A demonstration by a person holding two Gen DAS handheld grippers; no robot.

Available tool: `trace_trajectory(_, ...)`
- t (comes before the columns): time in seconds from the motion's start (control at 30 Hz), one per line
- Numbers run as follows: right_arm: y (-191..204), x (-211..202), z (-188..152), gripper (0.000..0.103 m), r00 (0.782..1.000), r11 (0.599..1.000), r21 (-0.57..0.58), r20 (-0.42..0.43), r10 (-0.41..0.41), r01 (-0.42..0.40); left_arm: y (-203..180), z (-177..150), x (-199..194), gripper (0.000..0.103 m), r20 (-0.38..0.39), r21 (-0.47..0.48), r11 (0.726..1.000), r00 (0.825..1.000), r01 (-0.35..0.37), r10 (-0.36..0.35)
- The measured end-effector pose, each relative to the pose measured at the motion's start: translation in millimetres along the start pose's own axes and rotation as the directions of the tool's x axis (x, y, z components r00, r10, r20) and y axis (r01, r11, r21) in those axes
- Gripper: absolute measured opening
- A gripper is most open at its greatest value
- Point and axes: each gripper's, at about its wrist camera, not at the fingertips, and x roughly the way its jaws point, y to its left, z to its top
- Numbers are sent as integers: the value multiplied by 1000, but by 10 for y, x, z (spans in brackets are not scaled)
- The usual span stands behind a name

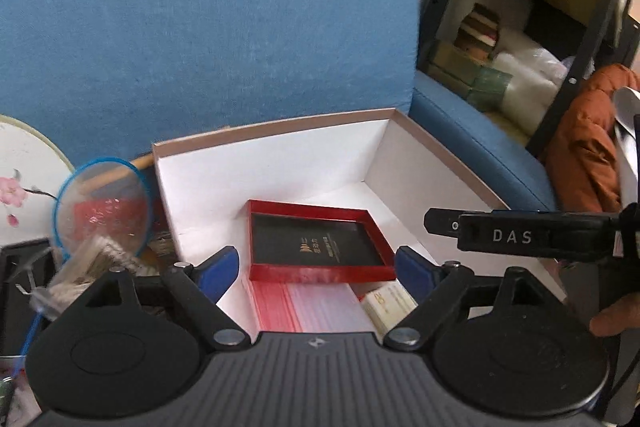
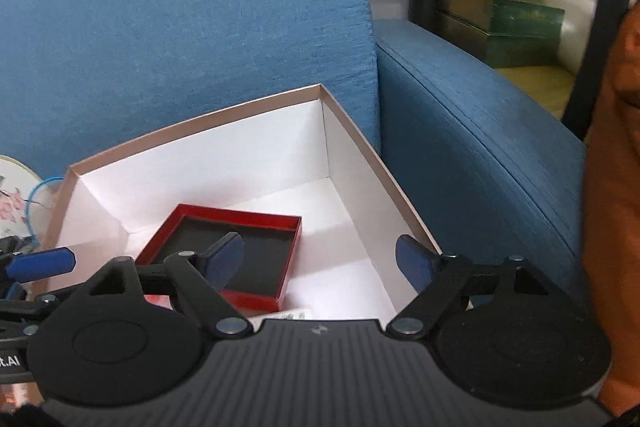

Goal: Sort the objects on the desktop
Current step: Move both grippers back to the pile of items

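Observation:
A large white cardboard box [image 1: 280, 155] with a tan rim stands open on a blue seat. Inside it lies a shallow red tray [image 1: 320, 267] with a black lining, resting slightly tilted on a red-and-white stack [image 1: 316, 311] beside a small cream packet [image 1: 390, 303]. My left gripper [image 1: 316, 267] hovers over the box's near side, open, its blue pads on either side of the tray's front edge without touching it. My right gripper [image 2: 320, 259] is open too, above the same box [image 2: 360, 155], with the red tray [image 2: 248, 231] partly behind its left finger. Nothing is held.
The blue backrest [image 1: 200, 27] rises behind the box, a blue armrest [image 2: 480, 155] to its right. Left of the box lie a blue-rimmed round object [image 1: 102, 207], a blossom-painted fan [image 1: 20, 179] and clutter. An orange garment [image 1: 588, 147] and a shelf of books [image 1: 480, 31] are on the right.

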Motion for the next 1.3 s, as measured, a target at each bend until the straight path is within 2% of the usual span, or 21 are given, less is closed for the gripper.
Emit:
trace_trajectory(0.13,6,-255,-84,89,999,998,41,-1,49,-49,-94,-84,-333,88,40,52,999,999,9,-11)
trace_trajectory(0.23,83,-538,-174,89,995,995,43,5,95,-95,-103,-193,-643,88,67,67,997,997,43,-47)
trace_trajectory(0.47,451,-1287,-504,93,987,986,-59,44,158,-155,-46,-571,-1291,89,39,68,998,999,16,-19)
trace_trajectory(0.6,677,-1651,-732,96,980,976,-129,76,185,-175,93,-954,-1639,90,60,46,999,998,3,-6)
trace_trajectory(0.73,872,-1933,-1029,96,973,963,-199,107,206,-182,247,-1355,-1876,91,46,5,1000,999,-25,25)
trace_trajectory(0.87,1055,-2016,-1360,96,970,951,-230,77,230,-207,408,-1718,-2035,91,44,-39,997,996,-71,72)
trace_trajectory(1.0,1255,-1990,-1715,96,975,940,-283,62,214,-188,619,-1984,-2120,91,11,-106,988,993,-114,116)
trace_trajectory(1.2,1561,-1809,-2258,96,981,931,-316,5,194,-183,882,-2165,-2157,91,-16,-177,971,987,-160,160)
trace_trajectory(1.3,1736,-1727,-2485,96,979,914,-355,-32,199,-197,1016,-2191,-2179,91,-11,-203,964,985,-171,172)
